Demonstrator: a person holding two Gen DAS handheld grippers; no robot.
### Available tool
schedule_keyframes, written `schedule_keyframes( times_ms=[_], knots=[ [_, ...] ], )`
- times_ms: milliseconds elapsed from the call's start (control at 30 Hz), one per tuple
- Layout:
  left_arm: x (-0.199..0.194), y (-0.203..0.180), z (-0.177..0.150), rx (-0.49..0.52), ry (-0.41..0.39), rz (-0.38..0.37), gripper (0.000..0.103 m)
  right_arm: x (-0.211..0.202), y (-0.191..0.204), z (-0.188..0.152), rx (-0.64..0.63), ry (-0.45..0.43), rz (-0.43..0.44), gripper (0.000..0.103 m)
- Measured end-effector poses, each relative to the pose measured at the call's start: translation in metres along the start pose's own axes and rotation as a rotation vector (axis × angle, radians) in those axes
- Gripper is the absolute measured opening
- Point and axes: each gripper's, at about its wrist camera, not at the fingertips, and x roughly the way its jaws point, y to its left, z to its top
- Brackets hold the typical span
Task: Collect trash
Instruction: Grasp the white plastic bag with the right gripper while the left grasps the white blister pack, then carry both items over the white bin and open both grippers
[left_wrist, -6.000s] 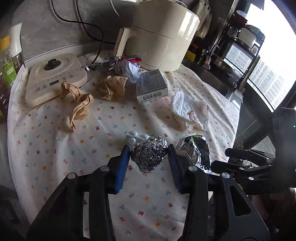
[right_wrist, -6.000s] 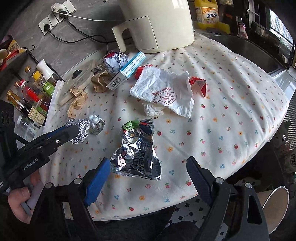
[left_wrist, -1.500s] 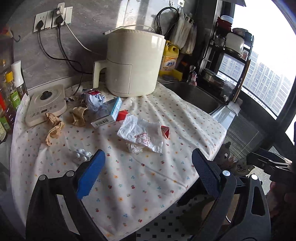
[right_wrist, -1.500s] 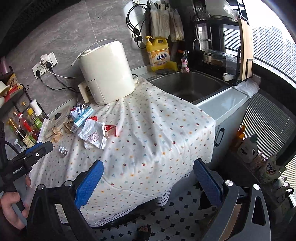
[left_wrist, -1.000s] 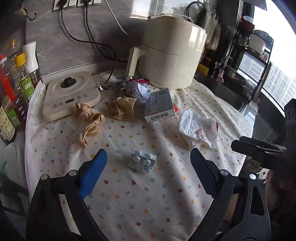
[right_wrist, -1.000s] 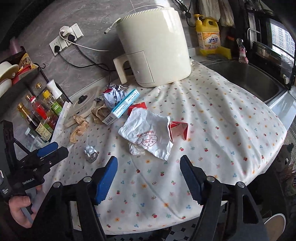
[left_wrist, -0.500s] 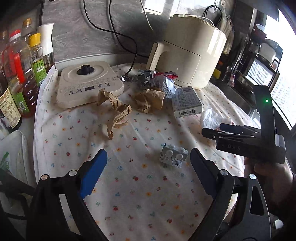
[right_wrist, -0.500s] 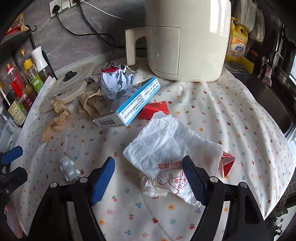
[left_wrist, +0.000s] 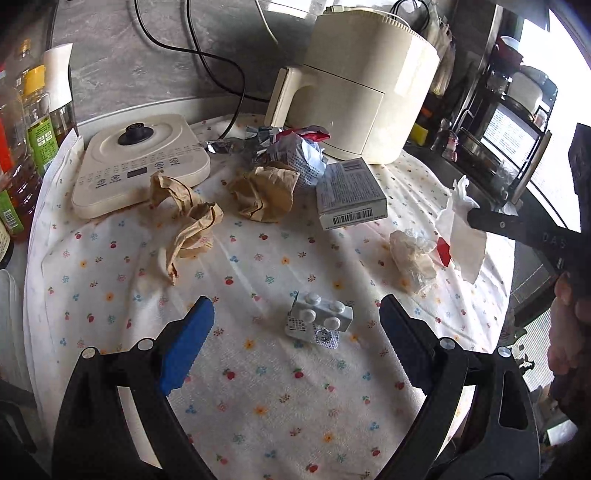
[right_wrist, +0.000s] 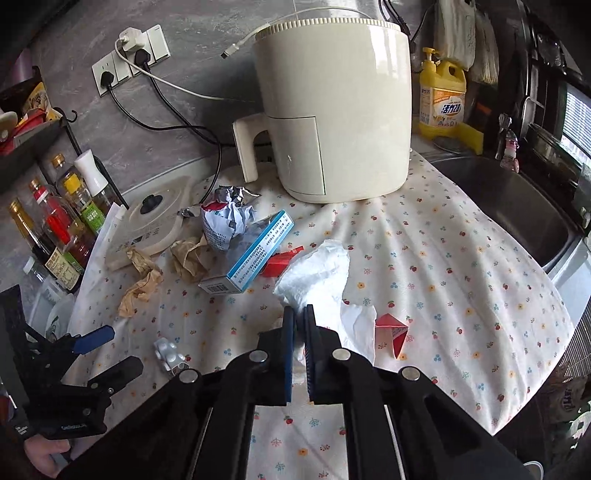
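My right gripper is shut on a white paper wrapper and holds it lifted above the floral cloth; the wrapper also shows in the left wrist view. My left gripper is open and empty, just in front of a white pill blister pack, which lies on the cloth between its fingers. Other trash lies on the cloth: two brown crumpled papers, a crumpled printed paper, a medicine box, a crumpled clear plastic wad and a red carton scrap.
A cream air fryer stands at the back. A flat white cooker sits at the back left, with sauce bottles beside it. A sink lies to the right, with a yellow detergent bottle behind it.
My right gripper has shut on the white wrapper and lifted it, uncovering the plastic wad. My left gripper has moved closer to the blister pack.
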Motion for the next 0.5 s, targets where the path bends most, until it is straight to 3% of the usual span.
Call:
schedule_keyframes(
  times_ms=[200,267,333,500],
  knots=[
    [0.027,-0.012,-0.005,0.015,0.049,0.025,0.08,-0.039,-0.031,-0.011,0.065,-0.022,-0.014,0.007],
    [0.037,-0.013,-0.006,0.013,0.075,0.049,0.068,-0.053,-0.042,-0.016,0.09,-0.033,-0.009,0.007],
    [0.038,-0.016,-0.005,0.018,0.079,0.086,0.043,-0.068,-0.055,-0.021,0.116,-0.046,-0.008,0.007],
    [0.022,-0.034,0.002,0.003,0.041,0.073,0.042,-0.104,-0.088,-0.037,0.169,-0.08,-0.021,0.007]
  ],
)
